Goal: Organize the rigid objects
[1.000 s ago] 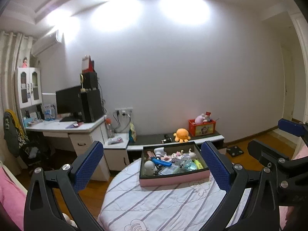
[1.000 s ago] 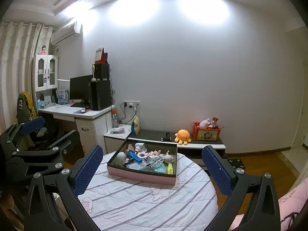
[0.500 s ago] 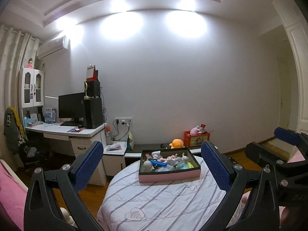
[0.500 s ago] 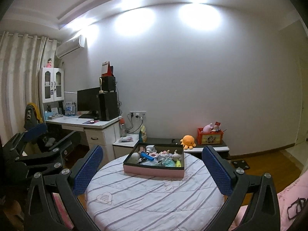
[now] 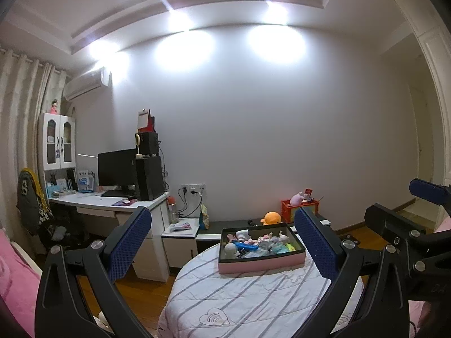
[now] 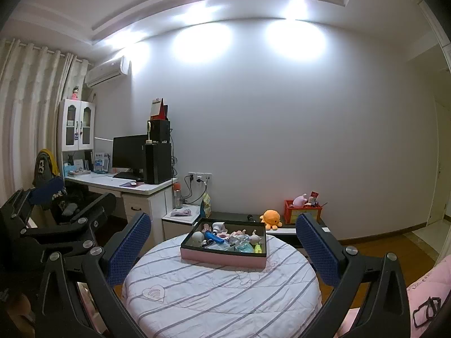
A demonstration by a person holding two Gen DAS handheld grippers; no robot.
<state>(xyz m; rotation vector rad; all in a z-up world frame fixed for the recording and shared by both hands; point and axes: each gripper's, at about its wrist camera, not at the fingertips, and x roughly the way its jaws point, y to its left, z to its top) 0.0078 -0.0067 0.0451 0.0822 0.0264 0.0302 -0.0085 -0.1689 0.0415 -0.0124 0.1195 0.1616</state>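
Right now both tools hang in the air, well back from the round table (image 6: 220, 290) w/ its striped cloth. The left gripper (image 5: 222, 242) has its jaws spread wide, nothing between the blue pads; same for the right gripper (image 6: 222, 246), wide apart and empty.

The task's things sit in the pink tray (image 6: 222, 257) toward the far side of the table: a white round-headed figure (image 6: 198, 236), a blue tube-like item (image 6: 214, 237), a yellow-green piece (image 6: 258, 248) at the right end, plus several small pale bits in the middle too small to name. All of it looks heaped in one box w/o visible dividers (can't tell for sure from this range). The cloth around the tray shows nothing loose on it.

That fits two readings: items gathered into the tray and the job near done, or a jumbled tray waiting to be sorted. The pictures don't settle which.

Either way, doing it well prob. means:
- closing in slowly, since the tray is far off and the fisheye bends the edges;
- keeping the two tools apart so they don't clash;
- approaching any small rigid piece from above, pads square to its narrow side;
- minding the cloth, which could snag or drag the tray.
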